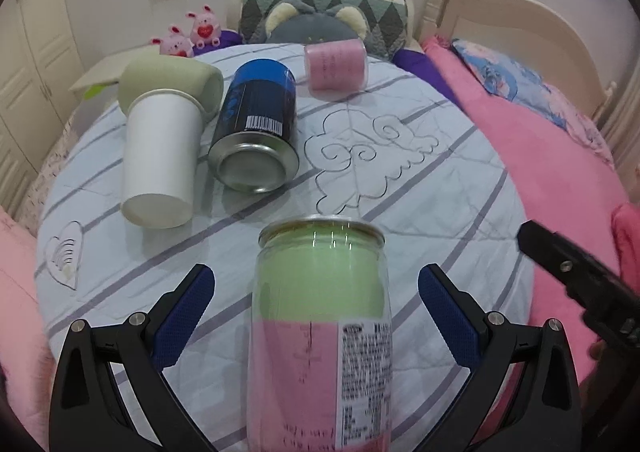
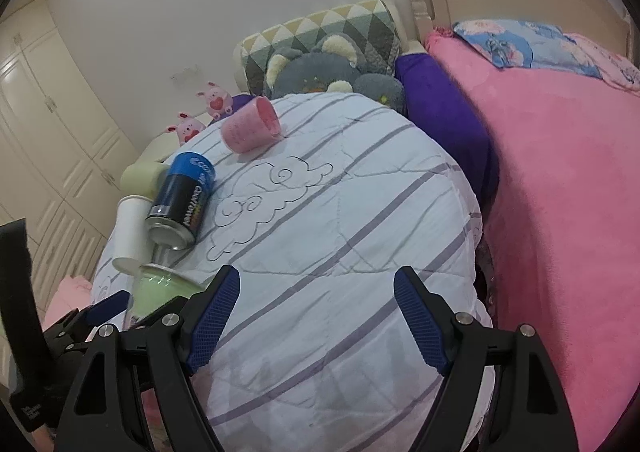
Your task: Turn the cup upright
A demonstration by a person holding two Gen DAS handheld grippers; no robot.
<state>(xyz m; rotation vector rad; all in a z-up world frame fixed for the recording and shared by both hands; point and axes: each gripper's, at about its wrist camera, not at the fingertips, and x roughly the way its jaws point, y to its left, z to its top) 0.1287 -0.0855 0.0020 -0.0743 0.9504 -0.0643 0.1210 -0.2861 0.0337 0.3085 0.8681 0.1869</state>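
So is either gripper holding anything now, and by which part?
No. The left gripper is open around the green-and-pink can without touching it; the right gripper is open and empty.

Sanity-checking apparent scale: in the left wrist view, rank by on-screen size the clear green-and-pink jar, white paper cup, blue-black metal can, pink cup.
1. Clear green-and-pink jar, inflated by nearness to the camera.
2. White paper cup.
3. Blue-black metal can.
4. Pink cup, farthest.

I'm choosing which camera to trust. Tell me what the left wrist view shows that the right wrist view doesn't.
Left wrist only: the green-and-pink can's printed label, between the open left gripper, and the barcode on the blue can.

Right wrist only: the pink cup's open mouth, and the open, empty right gripper.

Both: the white paper cup lying on the striped quilt.
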